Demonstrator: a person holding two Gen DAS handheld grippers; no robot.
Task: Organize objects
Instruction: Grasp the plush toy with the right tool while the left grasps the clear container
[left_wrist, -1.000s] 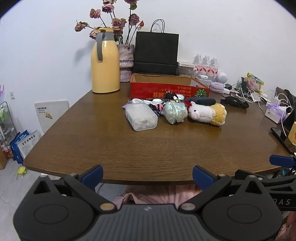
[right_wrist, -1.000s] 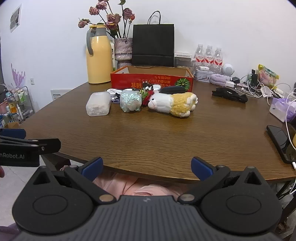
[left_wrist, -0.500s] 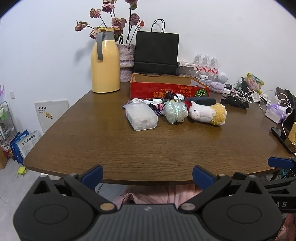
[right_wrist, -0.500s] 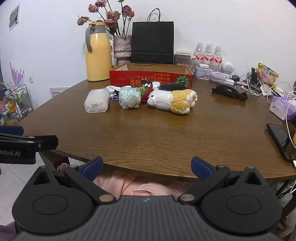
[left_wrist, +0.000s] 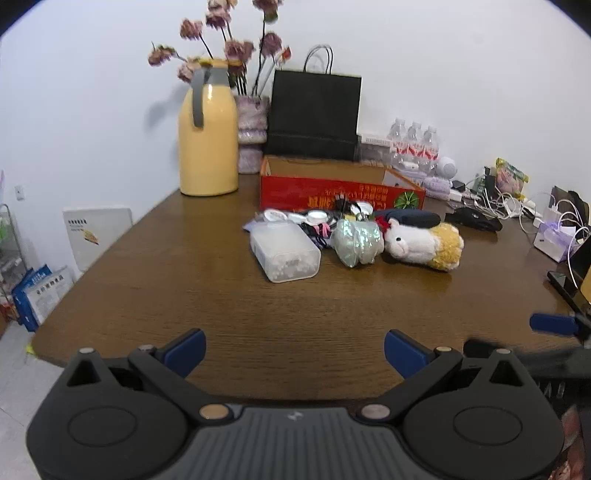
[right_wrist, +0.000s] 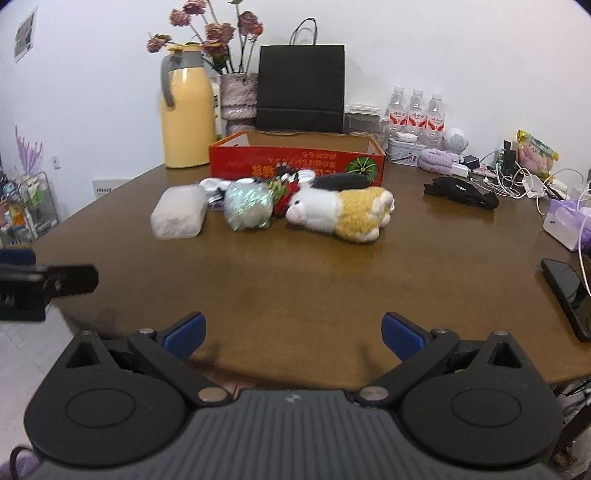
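Task unstarted: both grippers, left (left_wrist: 294, 353) and right (right_wrist: 292, 335), gape wide, empty. Fluffy white-yellow plush toy (right_wrist: 341, 213), clear plastic lidded container (left_wrist: 284, 250) lie outside red cardboard box (right_wrist: 295, 164).

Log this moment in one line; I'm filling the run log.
left hand-held gripper: open, empty | right hand-held gripper: open, empty | plush toy, clear container: on table, outside red box

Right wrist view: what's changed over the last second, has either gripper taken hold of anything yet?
No. The right gripper has come forward over the near edge of the table, so the plush toy, clear container and red box loom closer. The left gripper has edged forward slightly too. Both remain open and empty, and every object lies where it was.
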